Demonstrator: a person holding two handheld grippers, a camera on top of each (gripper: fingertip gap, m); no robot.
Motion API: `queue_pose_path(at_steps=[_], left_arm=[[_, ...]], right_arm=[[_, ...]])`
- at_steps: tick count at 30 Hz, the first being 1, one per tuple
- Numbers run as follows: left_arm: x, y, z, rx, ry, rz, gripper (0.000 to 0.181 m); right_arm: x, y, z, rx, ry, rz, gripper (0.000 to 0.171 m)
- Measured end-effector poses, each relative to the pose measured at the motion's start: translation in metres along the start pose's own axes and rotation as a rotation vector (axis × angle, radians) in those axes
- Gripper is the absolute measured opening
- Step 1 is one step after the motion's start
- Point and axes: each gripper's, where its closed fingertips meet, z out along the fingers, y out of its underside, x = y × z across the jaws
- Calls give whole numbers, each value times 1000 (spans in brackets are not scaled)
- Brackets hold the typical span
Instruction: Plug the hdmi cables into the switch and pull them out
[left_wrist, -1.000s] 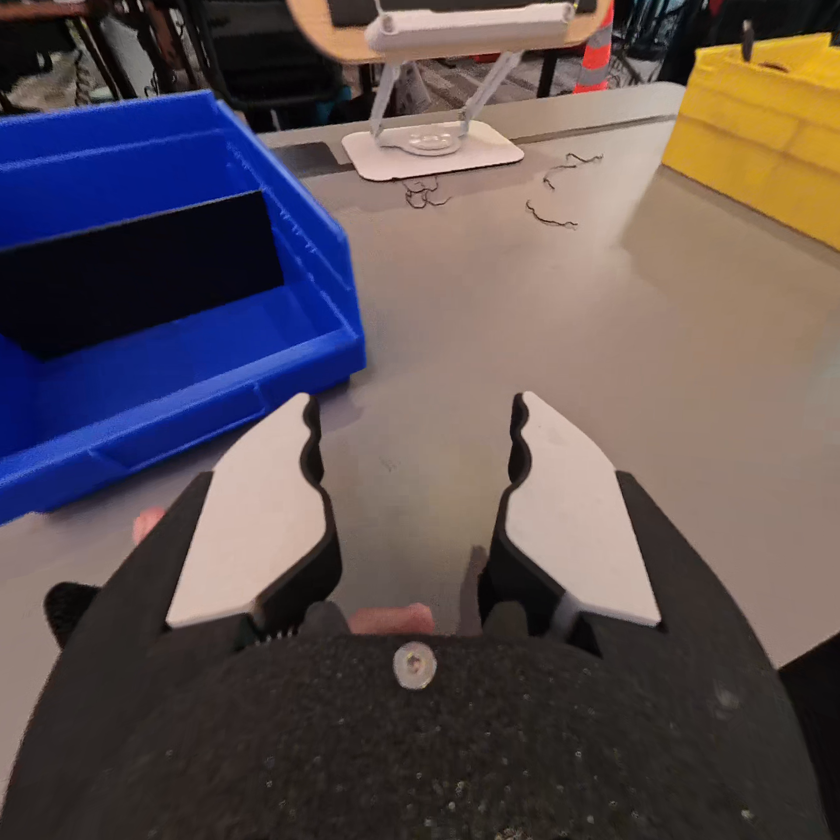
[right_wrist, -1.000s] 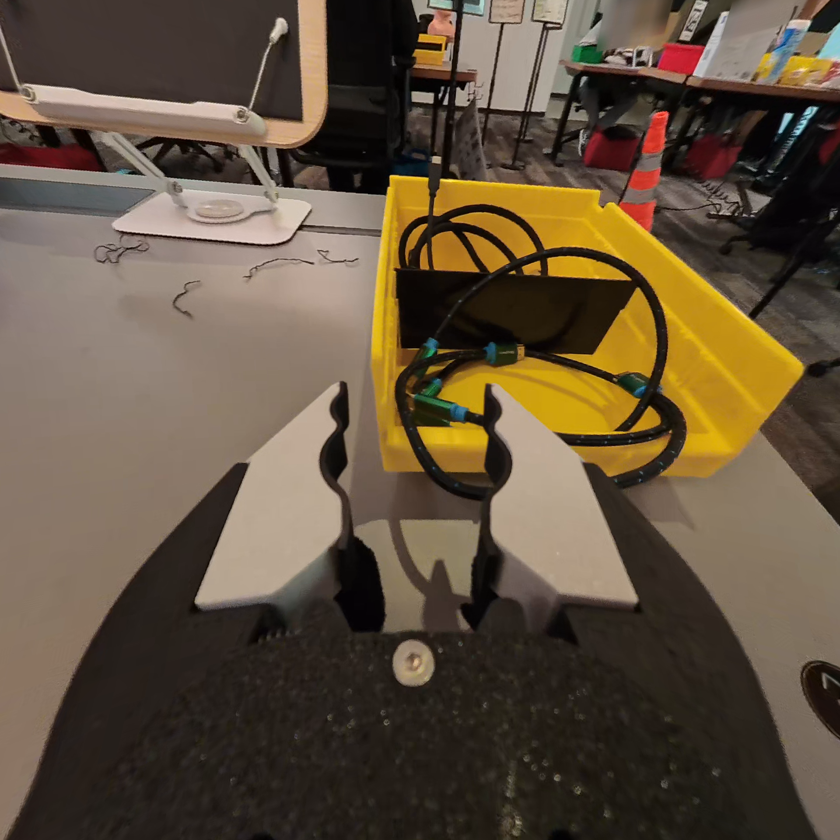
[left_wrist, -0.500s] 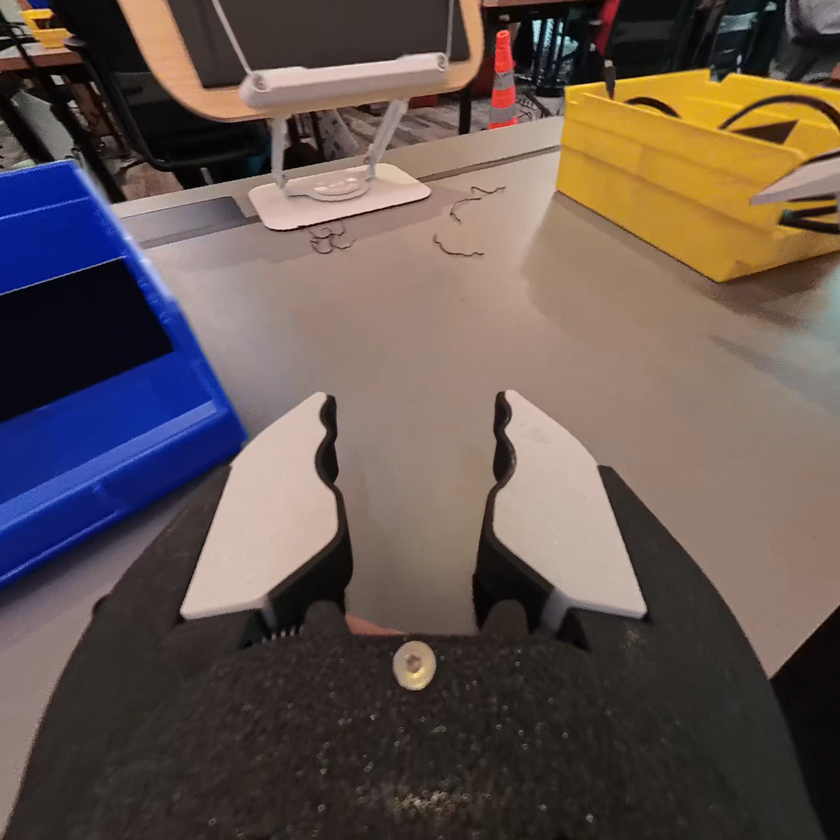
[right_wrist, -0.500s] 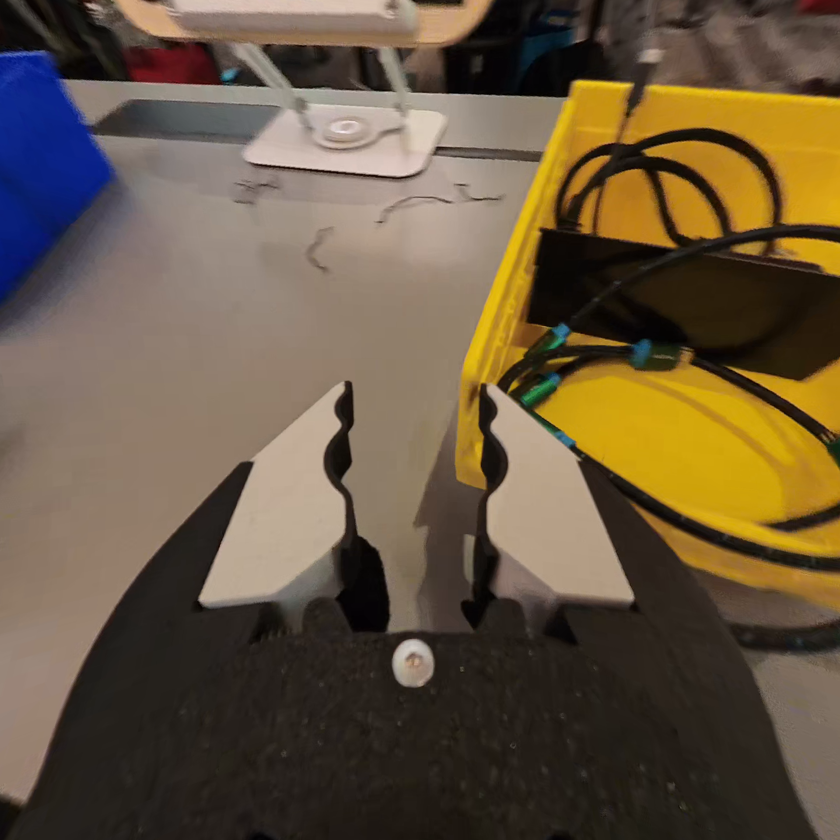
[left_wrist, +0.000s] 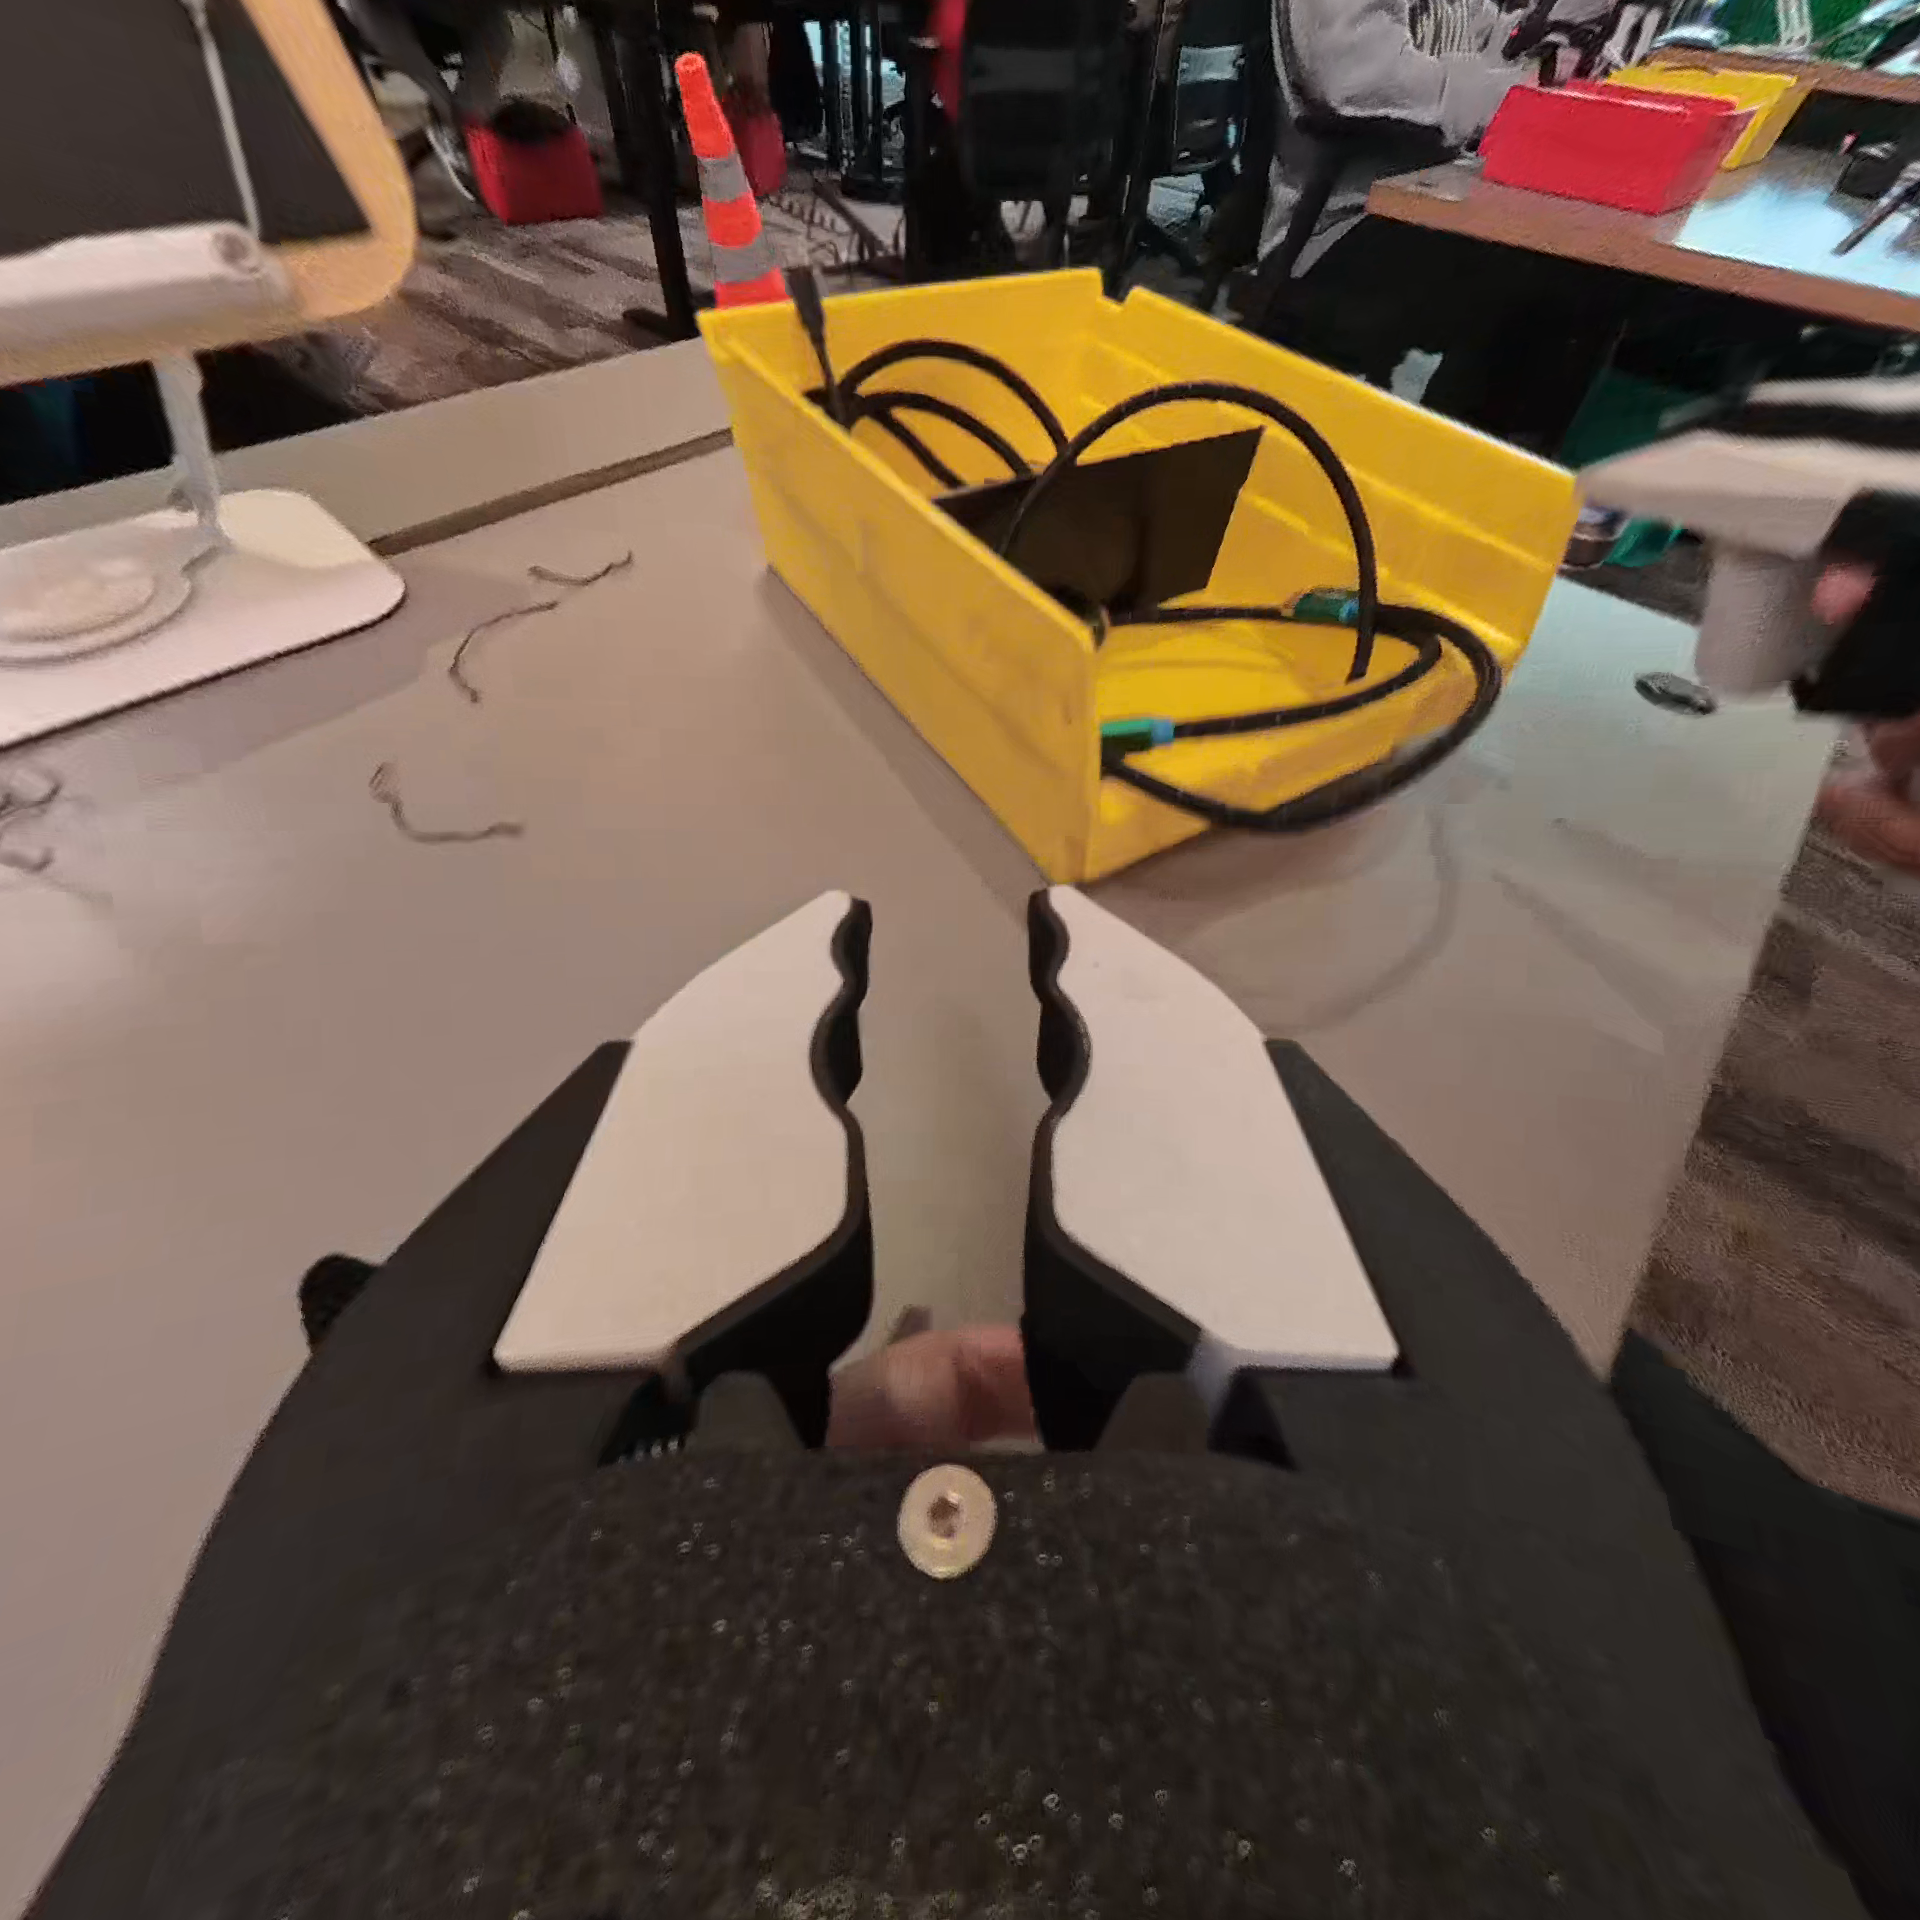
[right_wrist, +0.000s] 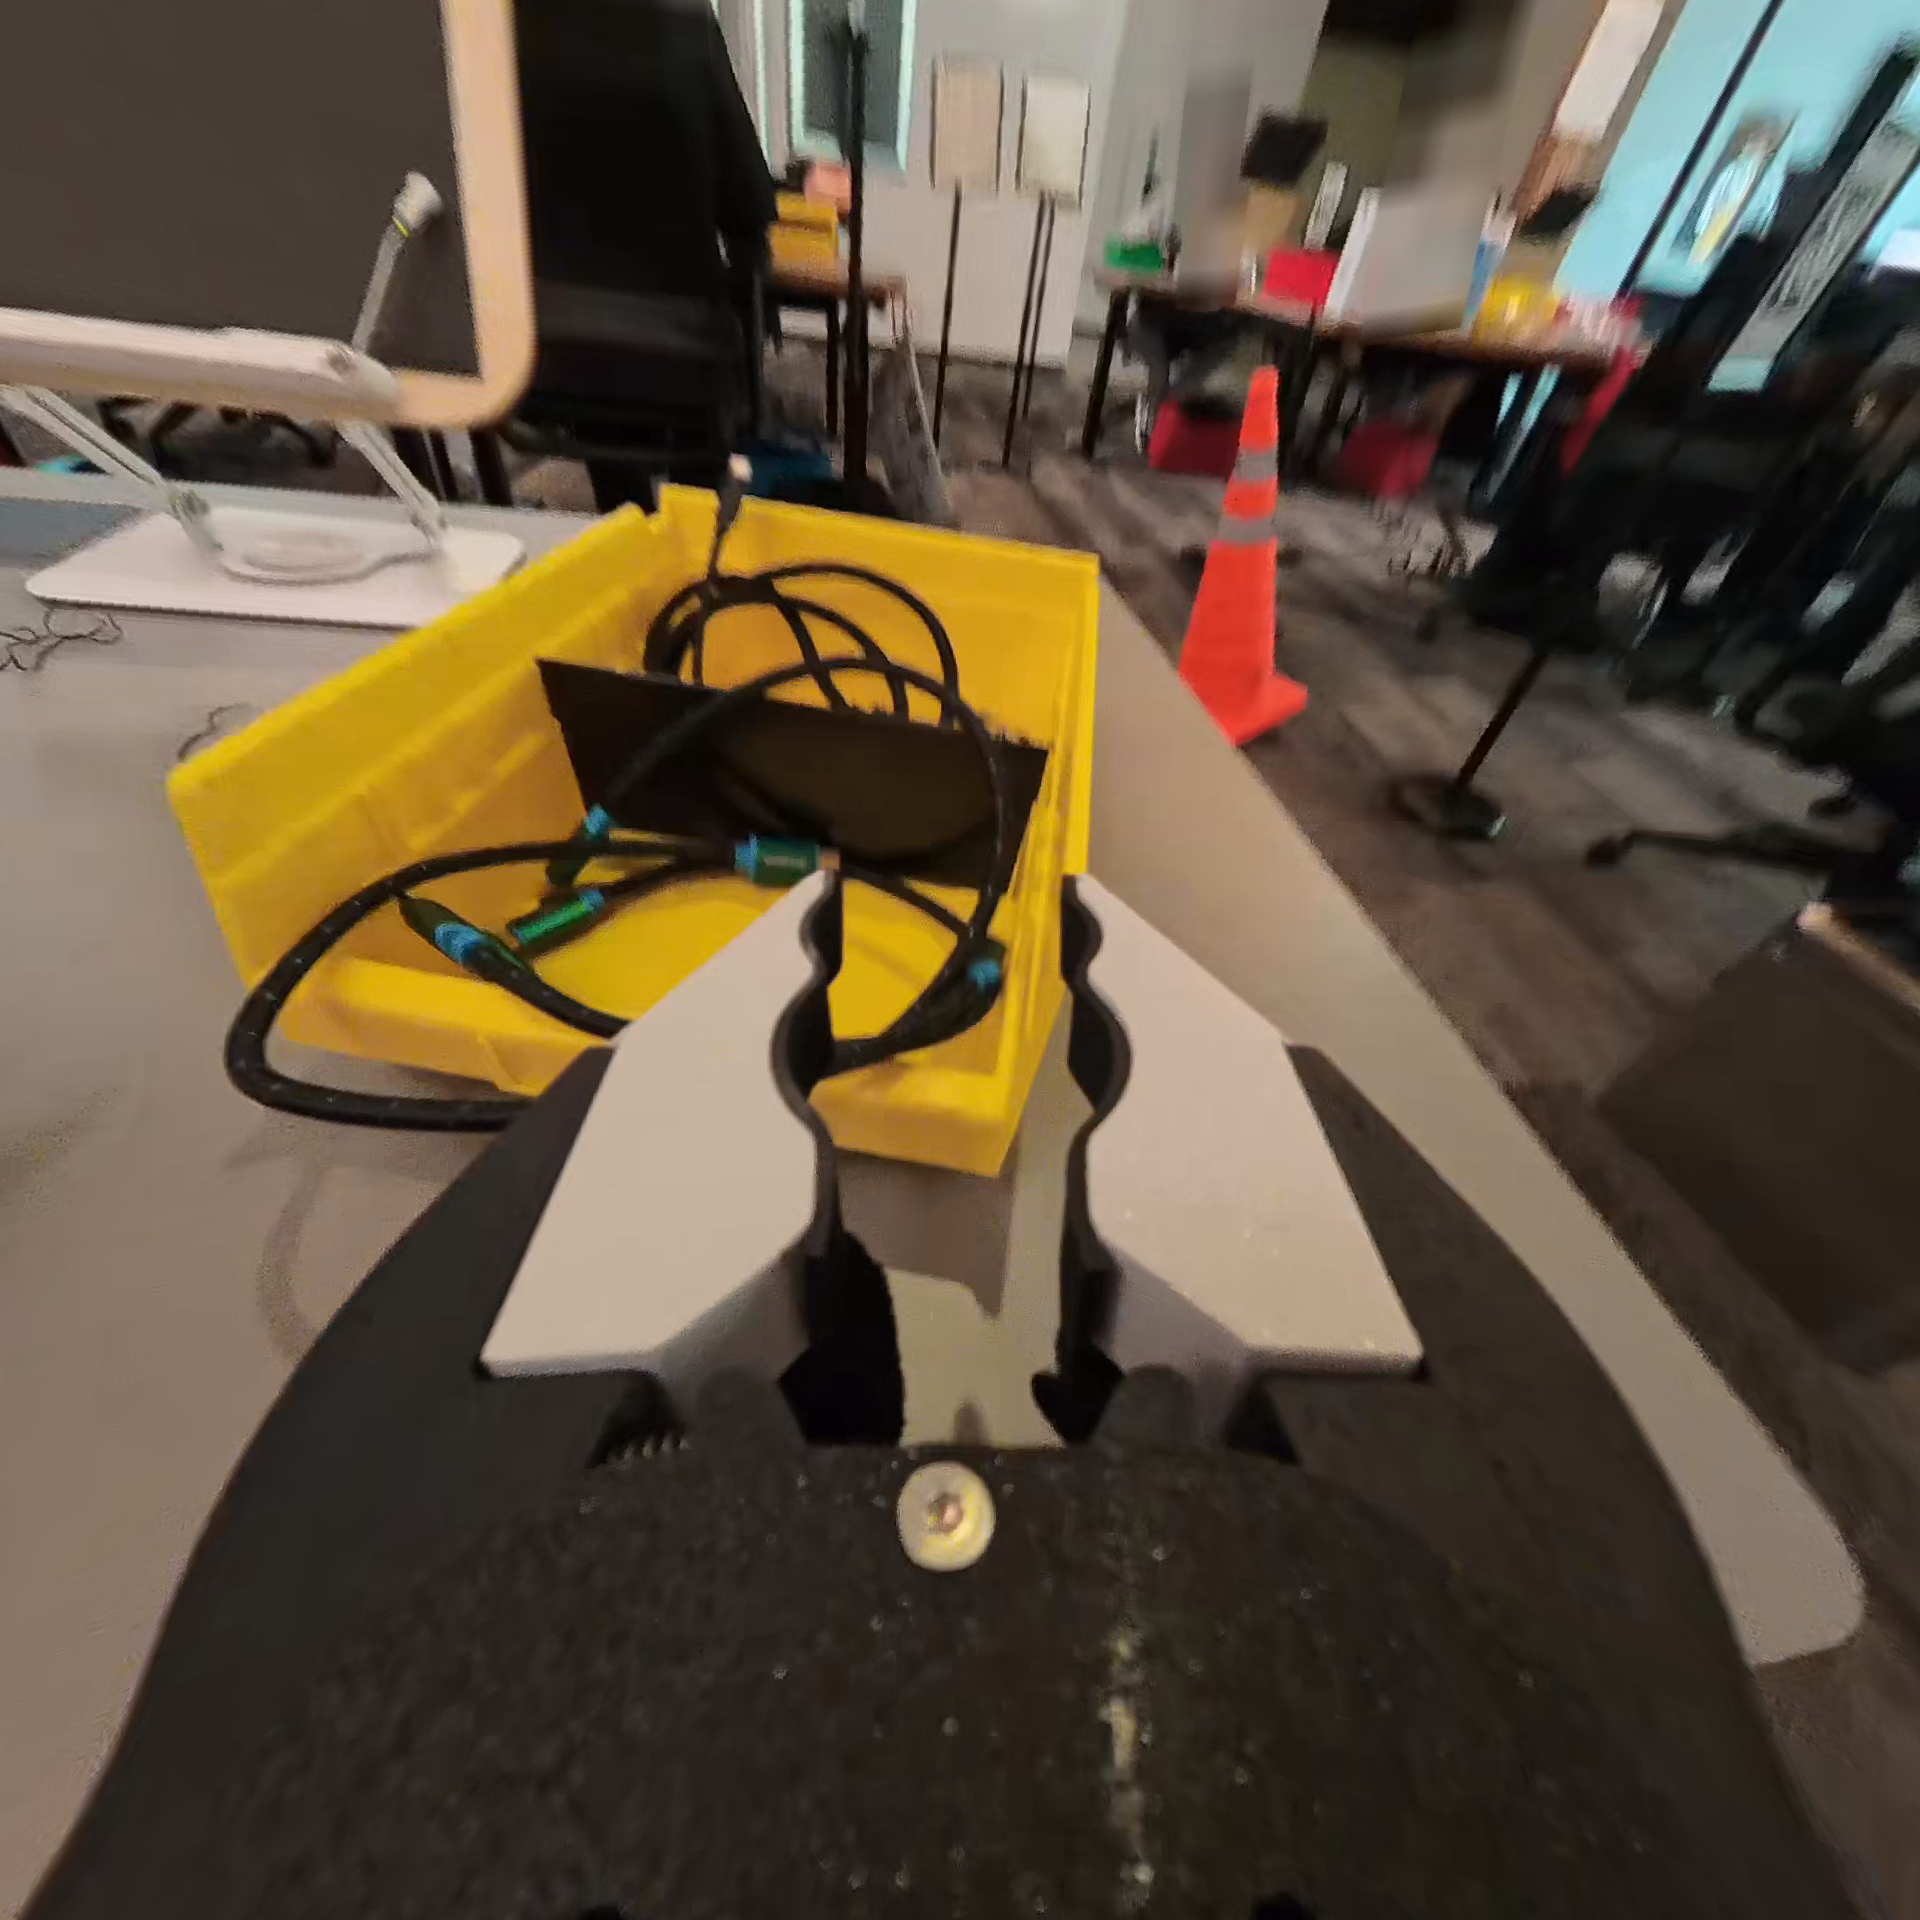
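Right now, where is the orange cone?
The orange cone stands on the floor beyond the table, behind and right of the yellow bin in the right wrist view.

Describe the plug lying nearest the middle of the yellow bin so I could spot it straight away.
Find the yellow bin on the grey table, with a black divider across it. Just in front of that divider lies a green HDMI plug with a blue collar. Unlike the other plugs lower left, it lies level, gold tip pointing right.
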Motion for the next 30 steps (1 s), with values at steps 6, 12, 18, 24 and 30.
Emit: queue_pose_path(at_steps=[6,12,18,24,30], left_arm=[[19,13,70,-142,-1,-123,51],[23,7,95,-119,-15,-189,47],[36,10,110,-162,22,-211,20],[25,8,113,-156,-135,-46,7],[29,-15,85,-65,-177,17,5]], right_arm=[[8,28,21,-95,68,4,41],[29,13,16,-57,173,14,36],[26,51,46,-228,114,61,38],[17,57,48,-258,72,140,2],[12,30,27,-144,114,79,1]])
